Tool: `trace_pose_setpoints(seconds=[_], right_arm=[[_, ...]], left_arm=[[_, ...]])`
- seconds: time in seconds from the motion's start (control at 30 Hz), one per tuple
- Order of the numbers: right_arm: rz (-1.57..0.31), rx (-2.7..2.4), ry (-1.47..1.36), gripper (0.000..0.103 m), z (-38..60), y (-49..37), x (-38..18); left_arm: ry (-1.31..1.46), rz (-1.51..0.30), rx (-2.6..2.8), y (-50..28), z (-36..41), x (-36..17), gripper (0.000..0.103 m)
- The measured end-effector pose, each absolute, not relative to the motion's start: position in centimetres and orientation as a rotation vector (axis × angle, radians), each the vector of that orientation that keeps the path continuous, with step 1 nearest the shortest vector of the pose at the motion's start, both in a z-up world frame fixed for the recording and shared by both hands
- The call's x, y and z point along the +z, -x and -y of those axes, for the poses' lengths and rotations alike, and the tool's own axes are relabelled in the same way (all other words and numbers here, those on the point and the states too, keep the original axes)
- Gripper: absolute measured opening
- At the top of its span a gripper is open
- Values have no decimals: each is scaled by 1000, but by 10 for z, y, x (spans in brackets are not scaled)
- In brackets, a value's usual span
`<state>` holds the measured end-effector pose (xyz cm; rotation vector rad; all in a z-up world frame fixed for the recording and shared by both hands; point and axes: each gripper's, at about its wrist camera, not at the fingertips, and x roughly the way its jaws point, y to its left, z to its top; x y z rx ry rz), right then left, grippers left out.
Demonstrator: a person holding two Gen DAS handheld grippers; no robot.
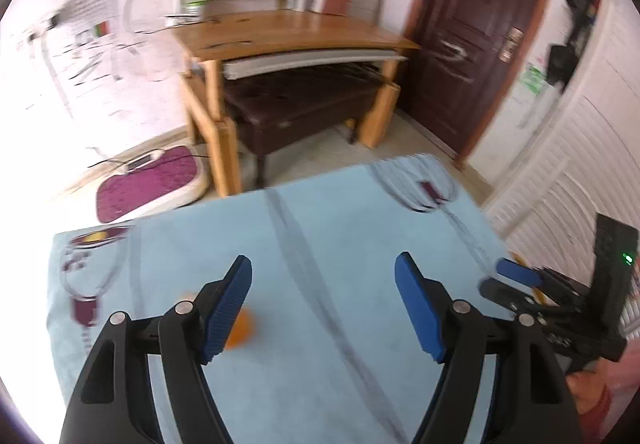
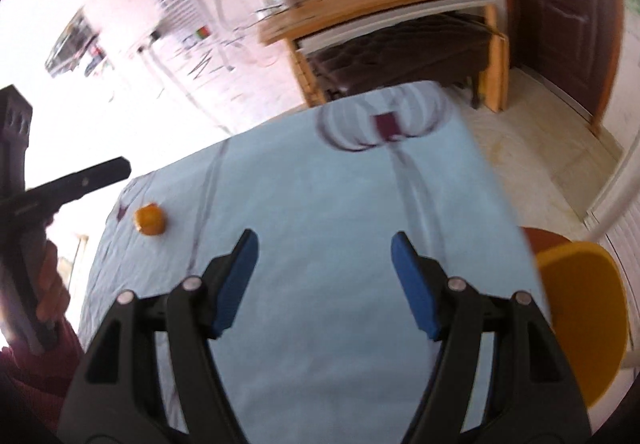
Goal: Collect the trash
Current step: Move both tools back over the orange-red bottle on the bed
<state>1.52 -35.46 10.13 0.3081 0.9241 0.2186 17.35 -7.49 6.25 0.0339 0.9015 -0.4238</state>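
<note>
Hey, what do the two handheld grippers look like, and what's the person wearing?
Both the left gripper and the right gripper have curved black frames, silver pivot pins and ribbed blue pads. A green light glows on the right one's body. The sleeve is dark red.

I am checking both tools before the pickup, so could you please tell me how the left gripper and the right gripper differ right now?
The left gripper has the orange scrap just beside one finger; the right gripper has only bare blue tablecloth ahead. The left gripper sits near the cloth's left edge, the right gripper near its right edge, by the yellow stool. Both stand open, empty and pointing down.
</note>
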Motion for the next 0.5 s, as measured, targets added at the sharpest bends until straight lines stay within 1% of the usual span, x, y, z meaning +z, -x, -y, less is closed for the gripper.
trace_pose_setpoints(seconds=[0.17,0.3,0.5], right_arm=[[-951,333,-236,67,298,-31,103],[-964,412,-175,67,259,-42,106],[-996,519,-88,67,207,-57,107]], left_arm=[[-34,-870,-249,-192,19,60,70],[9,-893,-183,-207,-17,51,71],[66,-938,-162,-225,-45,34,71]])
